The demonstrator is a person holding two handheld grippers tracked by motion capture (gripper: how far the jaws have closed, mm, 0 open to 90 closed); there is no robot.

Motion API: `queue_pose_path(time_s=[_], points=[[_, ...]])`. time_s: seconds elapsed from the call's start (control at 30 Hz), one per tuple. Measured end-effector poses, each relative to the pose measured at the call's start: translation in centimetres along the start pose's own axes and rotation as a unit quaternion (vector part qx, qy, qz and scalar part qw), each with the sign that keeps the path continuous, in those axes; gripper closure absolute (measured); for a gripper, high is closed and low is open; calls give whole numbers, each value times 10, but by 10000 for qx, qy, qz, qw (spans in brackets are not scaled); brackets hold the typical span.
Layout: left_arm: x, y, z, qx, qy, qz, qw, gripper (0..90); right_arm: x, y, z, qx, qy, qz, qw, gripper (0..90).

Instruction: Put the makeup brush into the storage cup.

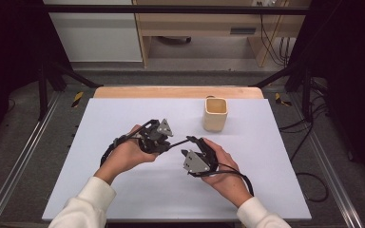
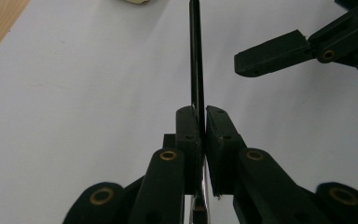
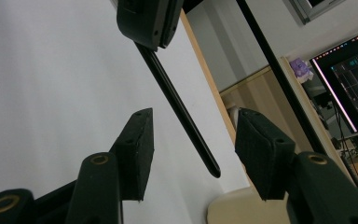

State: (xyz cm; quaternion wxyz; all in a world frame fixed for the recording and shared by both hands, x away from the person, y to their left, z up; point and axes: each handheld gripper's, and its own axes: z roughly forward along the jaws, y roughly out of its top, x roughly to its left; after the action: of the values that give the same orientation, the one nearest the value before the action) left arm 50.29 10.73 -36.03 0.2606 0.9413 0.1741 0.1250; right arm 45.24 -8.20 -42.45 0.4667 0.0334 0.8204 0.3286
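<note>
left gripper (image 2: pixel 201 130): clenched on black pen (image 2: pixel 196 56) | right gripper (image 3: pixel 193 140): released, pen tip between jaws, untouched | beige cup (image 1: pixel 215 114): 1 o'clock on desk (image 1: pixel 123 190)

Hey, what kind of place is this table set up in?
Probably a lab or workshop recording bench. A black frame spans a white table, cables trail over a grey floor, and a lit monitor stands nearby. A person works a thin black pen with two hand-held grippers.
</note>
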Motion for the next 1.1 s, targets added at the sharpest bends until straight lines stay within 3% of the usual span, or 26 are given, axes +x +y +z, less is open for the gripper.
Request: queue_pose_path(time_s=[0.27,0.5,0.53,0.83,0.9,1.0,1.1], points=[[-3,2,1,-15,-49,35,10000,842,4,3,4,-22,91,-159,9998,501],[-6,4,3,-21,-105,66,9999,842,9,5,7,-43,216,-136,9997,540],[-7,4,4,-27,-111,69,9999,842,8,5,7,7,205,-292,9994,545],[-10,6,4,-17,-146,114,9998,841,10,5,10,52,242,-363,9990,567],[-10,7,4,22,-165,163,9997,841,10,5,11,56,290,-470,9985,588],[-11,7,5,23,-169,169,9997,841,12,5,12,55,286,-404,9988,608],[-11,7,5,34,-194,176,9996,841,13,5,13,60,349,-525,9980,638]])
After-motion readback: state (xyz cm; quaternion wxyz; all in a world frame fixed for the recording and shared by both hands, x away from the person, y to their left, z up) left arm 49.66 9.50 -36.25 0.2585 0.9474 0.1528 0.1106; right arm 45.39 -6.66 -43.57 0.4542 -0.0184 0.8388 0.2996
